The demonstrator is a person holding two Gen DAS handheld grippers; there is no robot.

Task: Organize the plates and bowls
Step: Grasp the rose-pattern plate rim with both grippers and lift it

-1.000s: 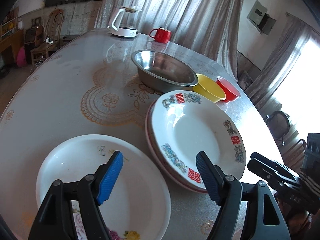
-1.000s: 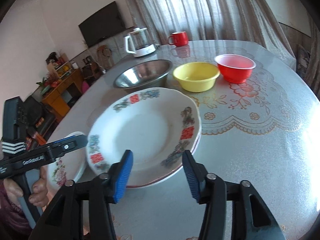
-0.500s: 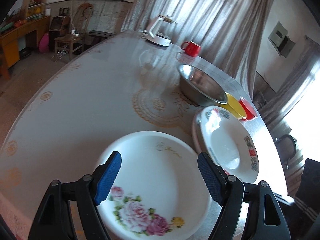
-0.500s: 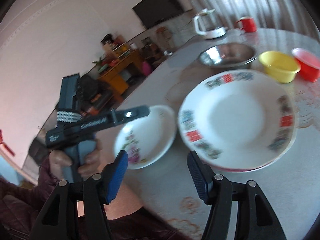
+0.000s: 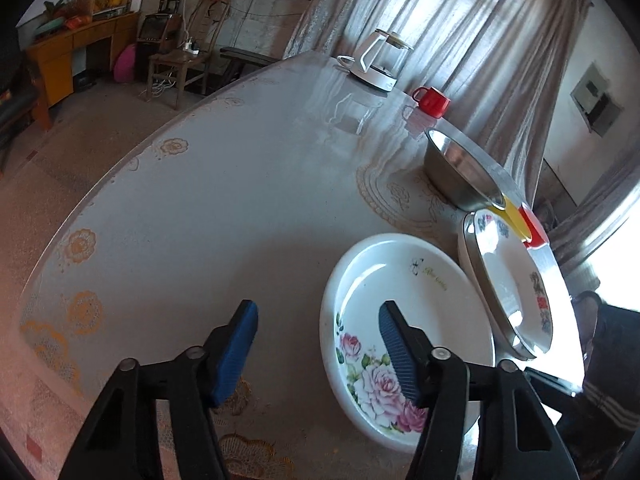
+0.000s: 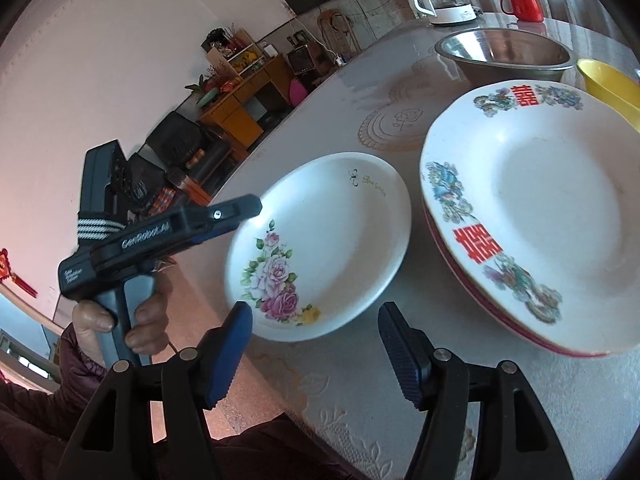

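On the worktop [image 5: 248,184]: rose plate [image 5: 404,320] beside stacked plates [image 6: 540,208]; left gripper [image 5: 318,354] fingers closing astride its rim, right gripper [image 6: 316,350] fingers opening, empty; next, likely pinch and stack.

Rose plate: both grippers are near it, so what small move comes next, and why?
Probably ease the left gripper forward so the near-left rim of the rose plate sits between its pads, then close. Its jaws have just been closing, with nothing gripped: one pad hangs over the plate, the other over bare table. The right gripper is open, short of the rim.
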